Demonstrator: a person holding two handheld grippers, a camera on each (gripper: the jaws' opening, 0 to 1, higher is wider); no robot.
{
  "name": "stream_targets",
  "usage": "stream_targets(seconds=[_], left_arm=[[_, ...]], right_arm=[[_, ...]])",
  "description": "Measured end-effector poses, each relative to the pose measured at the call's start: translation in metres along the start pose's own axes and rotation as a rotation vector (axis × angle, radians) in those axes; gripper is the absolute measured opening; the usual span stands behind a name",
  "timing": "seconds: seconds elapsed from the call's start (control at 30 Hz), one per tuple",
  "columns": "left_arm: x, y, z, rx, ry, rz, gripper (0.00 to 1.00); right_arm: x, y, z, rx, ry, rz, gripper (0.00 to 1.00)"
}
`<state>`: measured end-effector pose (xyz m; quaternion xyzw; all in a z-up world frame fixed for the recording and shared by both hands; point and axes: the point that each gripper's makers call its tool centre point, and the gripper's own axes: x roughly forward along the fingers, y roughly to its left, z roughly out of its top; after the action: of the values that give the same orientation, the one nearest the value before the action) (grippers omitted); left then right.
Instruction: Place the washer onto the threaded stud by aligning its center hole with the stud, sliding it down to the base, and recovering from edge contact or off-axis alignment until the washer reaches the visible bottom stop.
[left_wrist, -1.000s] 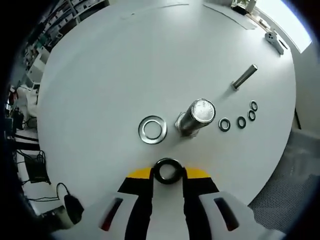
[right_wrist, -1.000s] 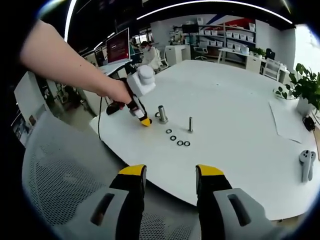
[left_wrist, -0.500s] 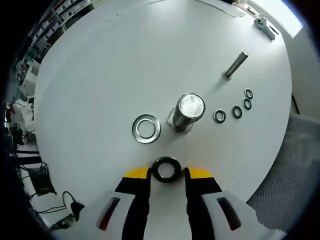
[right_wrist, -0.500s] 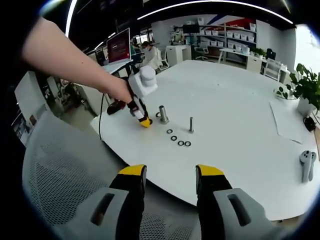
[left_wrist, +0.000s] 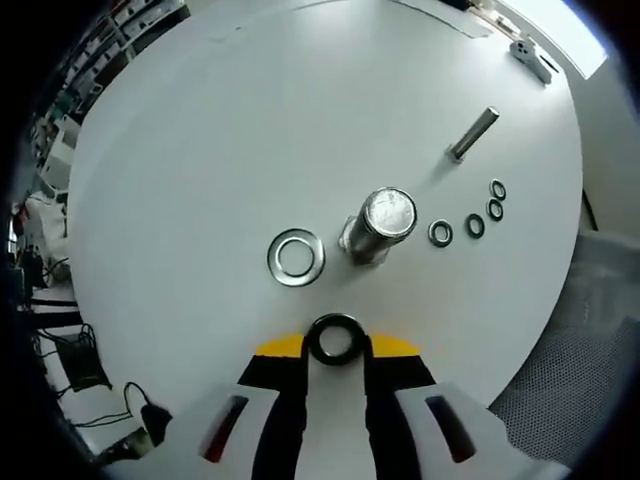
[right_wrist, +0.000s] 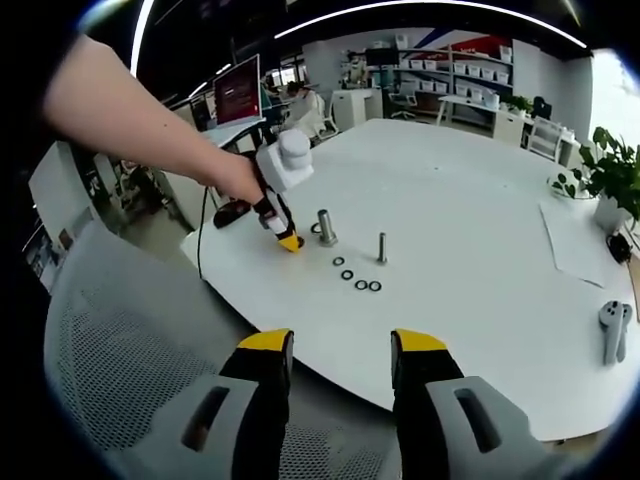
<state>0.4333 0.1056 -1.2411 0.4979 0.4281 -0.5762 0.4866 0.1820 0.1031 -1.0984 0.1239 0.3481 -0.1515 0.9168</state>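
The left gripper (left_wrist: 336, 345) clenches a black ring-shaped washer (left_wrist: 335, 339) between its yellow-tipped jaws; just ahead stands the thick upright steel stud (left_wrist: 378, 226), a flat silver washer (left_wrist: 297, 257) beside it. The right gripper (right_wrist: 338, 351) hangs released beyond the white round table (right_wrist: 480, 250)

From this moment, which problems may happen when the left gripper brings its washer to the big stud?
1. The black ring washer is pinched only at its edges by the left gripper, so it may tilt or slip on contact with the stud top.
2. The large silver metal stud looks nearly as wide as the washer's hole, so off-axis lowering could catch an edge.
3. The flat silver washer lies beside the stud base and could be knocked.
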Motion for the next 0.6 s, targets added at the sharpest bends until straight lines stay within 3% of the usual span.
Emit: stream_targets(seconds=[0.27,0.47,0.6], left_arm=[[-0.004,-0.006,-0.004,0.068,0.003,-0.016,0.18],[-0.019,0.001,0.022,0.157,-0.051,-0.015,0.18],[-0.041,0.003,0.031,0.190,-0.076,-0.013,0.18]], right_arm=[[0.000,0.000,0.001,0.004,-0.003,0.003,0.42],[0.000,0.001,0.000,0.001,0.002,0.007,0.41],[0.000,0.000,0.000,0.001,0.001,0.006,0.41]])
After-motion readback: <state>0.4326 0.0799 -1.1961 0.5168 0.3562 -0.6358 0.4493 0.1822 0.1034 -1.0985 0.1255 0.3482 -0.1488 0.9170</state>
